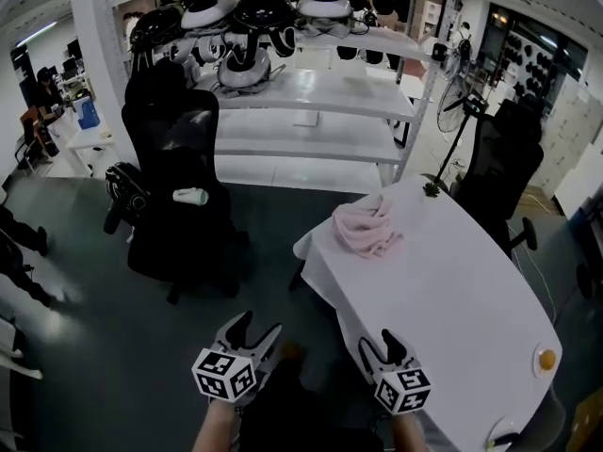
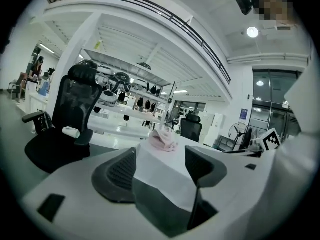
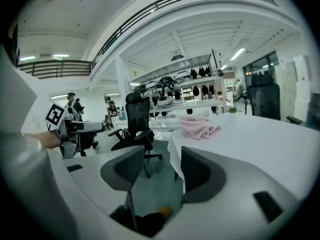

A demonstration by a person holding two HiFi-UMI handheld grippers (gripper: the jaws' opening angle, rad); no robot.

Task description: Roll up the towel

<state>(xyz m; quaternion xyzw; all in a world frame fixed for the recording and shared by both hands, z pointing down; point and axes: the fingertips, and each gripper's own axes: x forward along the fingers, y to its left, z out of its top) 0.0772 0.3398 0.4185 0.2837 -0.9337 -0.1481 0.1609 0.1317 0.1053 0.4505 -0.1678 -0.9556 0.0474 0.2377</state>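
Pink towel [image 1: 367, 226] lies crumpled at the far end of the white table [image 1: 452, 290], well apart from both tools. Left gripper [image 1: 256, 326] is over the floor off the table's near corner, jaws spread, nothing between. Right gripper [image 1: 379, 339] is at the near table edge, jaws likewise apart and empty. Only the head view shows a small orange object [image 1: 545, 357] by the table's right rim. Only the right gripper view shows the other gripper side-on.

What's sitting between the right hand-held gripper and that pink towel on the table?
Nothing but bare white tablecloth: the head view shows the stretch from the right hand-held gripper to the pink towel empty.
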